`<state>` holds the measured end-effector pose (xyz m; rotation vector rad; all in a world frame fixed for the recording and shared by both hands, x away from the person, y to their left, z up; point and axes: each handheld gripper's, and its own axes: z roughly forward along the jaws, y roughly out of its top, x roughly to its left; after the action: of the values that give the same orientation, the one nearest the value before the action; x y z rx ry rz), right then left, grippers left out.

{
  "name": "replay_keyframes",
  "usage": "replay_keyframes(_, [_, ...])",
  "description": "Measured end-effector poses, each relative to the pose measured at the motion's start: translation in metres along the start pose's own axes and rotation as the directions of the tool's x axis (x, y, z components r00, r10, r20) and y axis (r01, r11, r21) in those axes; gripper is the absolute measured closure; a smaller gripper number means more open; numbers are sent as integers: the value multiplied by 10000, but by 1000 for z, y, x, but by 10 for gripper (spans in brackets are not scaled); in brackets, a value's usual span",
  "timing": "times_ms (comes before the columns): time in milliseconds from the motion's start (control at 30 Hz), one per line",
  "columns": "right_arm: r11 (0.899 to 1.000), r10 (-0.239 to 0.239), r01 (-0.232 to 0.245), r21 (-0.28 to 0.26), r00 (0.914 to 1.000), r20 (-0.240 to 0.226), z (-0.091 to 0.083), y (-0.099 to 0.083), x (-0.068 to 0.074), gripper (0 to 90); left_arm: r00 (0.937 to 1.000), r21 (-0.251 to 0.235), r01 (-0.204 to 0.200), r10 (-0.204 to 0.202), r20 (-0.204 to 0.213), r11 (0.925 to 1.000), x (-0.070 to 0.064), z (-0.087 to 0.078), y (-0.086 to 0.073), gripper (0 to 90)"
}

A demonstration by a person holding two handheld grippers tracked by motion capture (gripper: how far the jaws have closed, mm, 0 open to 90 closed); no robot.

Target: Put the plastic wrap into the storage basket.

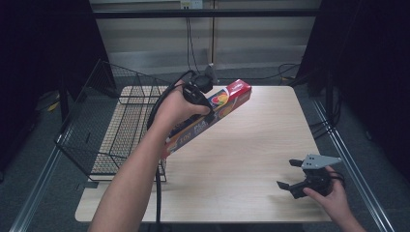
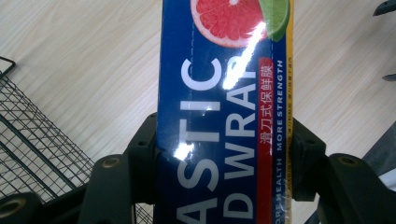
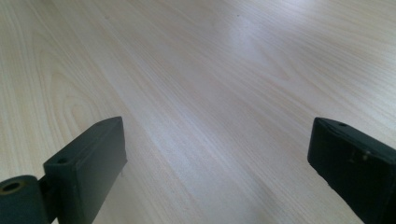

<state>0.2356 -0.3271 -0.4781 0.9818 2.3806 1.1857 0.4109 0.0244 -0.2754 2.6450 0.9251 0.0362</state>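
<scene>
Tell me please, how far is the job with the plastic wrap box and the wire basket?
Done: the left tongs have clamped the plastic wrap box and lifted it off the table. In hand: the box hangs tilted beside the wire basket. Left, probably: carrying it over the basket and releasing it. The right tongs rest open near the table's edge, holding nothing.

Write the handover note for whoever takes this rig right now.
Left claw: shut on the plastic wrap box, gripping it across its width; the box is lifted off the table, tilted, beside the wire basket.
Right claw: open, holds nothing, low over bare table at the near right.
Done: box picked up.
Left: probably into the basket; it is not yet inside. Right claw is free to help.
</scene>
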Motion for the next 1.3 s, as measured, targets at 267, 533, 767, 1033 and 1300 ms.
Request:
replay_keyframes(267, [10000, -38, 38, 28, 10000, -25, 1, 0, 0, 36, 9999, -58, 113, -114, -126, 9999, 6, -8, -4, 427])
replay_keyframes(533, [10000, 2, -2, -9, 10000, -49, 1, 0, 0, 33, 9983, -17, 518, -519, -272, 9987, 14, -14, -11, 428])
replay_keyframes(767, [10000, -23, 23, -23, 10000, -2, 1, 0, 0, 33, 9959, -30, 788, -789, -453, 9969, 22, -22, -19, 428])
replay_keyframes(1033, [10000, -19, 19, -4, 10000, -1, 1, 0, 0, 33, 9905, -34, 1214, -1214, -645, 9926, 31, -32, -30, 427])
replay_keyframes(1300, [10000, -34, 34, -20, 10000, 18, 1, 1, 0, 33, 9848, -18, 1531, -1527, -825, 9882, 39, -44, -40, 428])
